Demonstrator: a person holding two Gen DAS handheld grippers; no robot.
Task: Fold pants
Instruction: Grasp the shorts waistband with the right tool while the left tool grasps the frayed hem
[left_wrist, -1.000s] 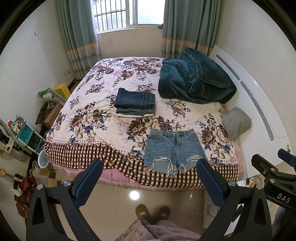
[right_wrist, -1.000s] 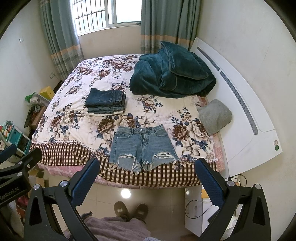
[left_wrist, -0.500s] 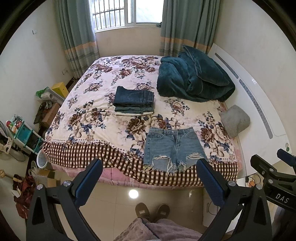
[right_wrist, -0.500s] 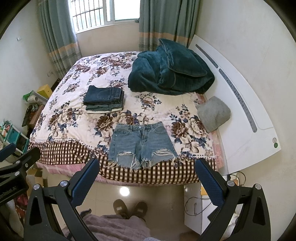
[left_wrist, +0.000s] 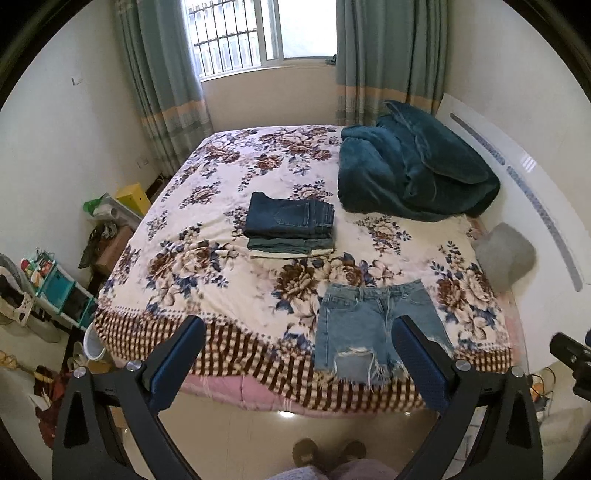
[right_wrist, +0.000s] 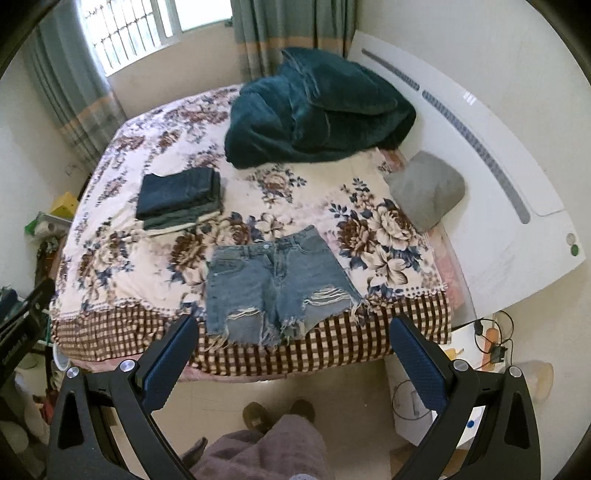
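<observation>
The left claw (left_wrist: 295, 358) hangs released, its blue pads spread wide and holding nothing, above the floor at the foot of the bed (left_wrist: 229, 362); the right claw (right_wrist: 291, 354) is likewise spread and empty, just short of the checked bed edge. Directly ahead of both lie the denim shorts (right_wrist: 273, 284), flat and unfolded on the floral bedspread, waistband toward the middle of the bed and frayed hems reaching over the checked border at the near edge; in the left view they sit partly behind the right-hand pad, shorts (left_wrist: 373, 332). Neither claw touches them. Further in, to the left, a stack of folded jeans (left_wrist: 291, 229) rests neatly on the spread, which suggests that earlier garments are finished and this pair is the one left. Nothing about the shorts shows a fold begun, so the whole fold of this piece seems still to do: a grasp, a fold across, and likely a move onto the stack. Beyond lie a teal blanket (right_wrist: 317, 107) heaped near the headboard and a grey pillow (right_wrist: 424, 192) at the right side. Compared with half a second ago, both claws have come closer to the bed and lower, so the shorts now loom larger and nearer the pads; the shorts themselves and the stack have not shifted.
</observation>
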